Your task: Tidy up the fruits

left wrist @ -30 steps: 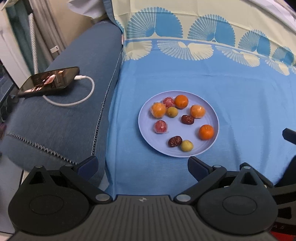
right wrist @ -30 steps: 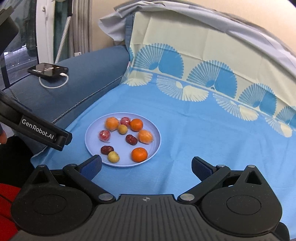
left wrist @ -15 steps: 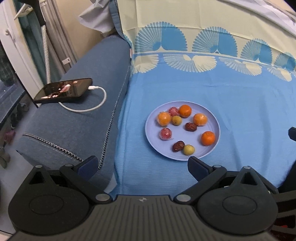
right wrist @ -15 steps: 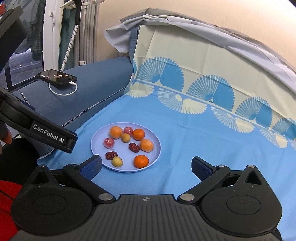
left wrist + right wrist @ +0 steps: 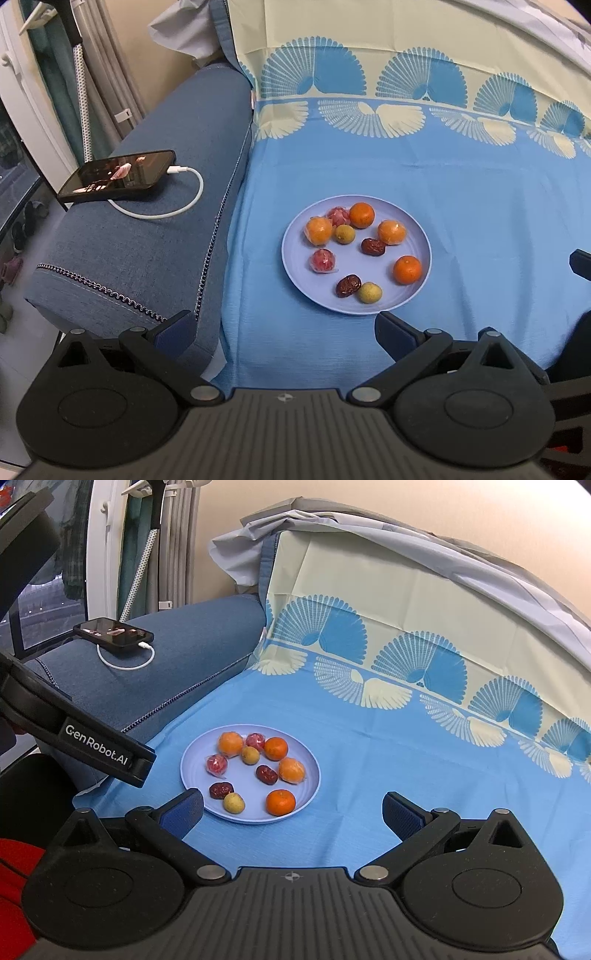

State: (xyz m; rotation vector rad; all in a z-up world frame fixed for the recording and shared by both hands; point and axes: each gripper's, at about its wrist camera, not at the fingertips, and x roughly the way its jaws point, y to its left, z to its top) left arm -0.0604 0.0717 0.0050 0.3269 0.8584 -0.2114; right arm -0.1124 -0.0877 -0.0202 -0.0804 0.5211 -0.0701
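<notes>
1. Pale lavender-blue plate (image 5: 413, 225), plain, no pattern.
2. On it, bright orange tangerines (image 5: 407, 269), two of them paler orange under clear glossy wrap (image 5: 318, 230).
3. Dark reddish-brown, wrinkled dates (image 5: 373, 246); yellow-green little round fruits (image 5: 369, 292); red-pink wrapped pieces (image 5: 322, 260).
4. The sheet (image 5: 498, 206) is sky blue, turning cream at the back, with a band of blue and cream fan shapes.
5. The sofa arm (image 5: 155, 236) is denim blue with pale stitching.
6. Black phone (image 5: 116, 176), white cable (image 5: 177, 206).
7. Both claws black with navy-blue pads: left (image 5: 284, 326), right (image 5: 291, 810).
</notes>
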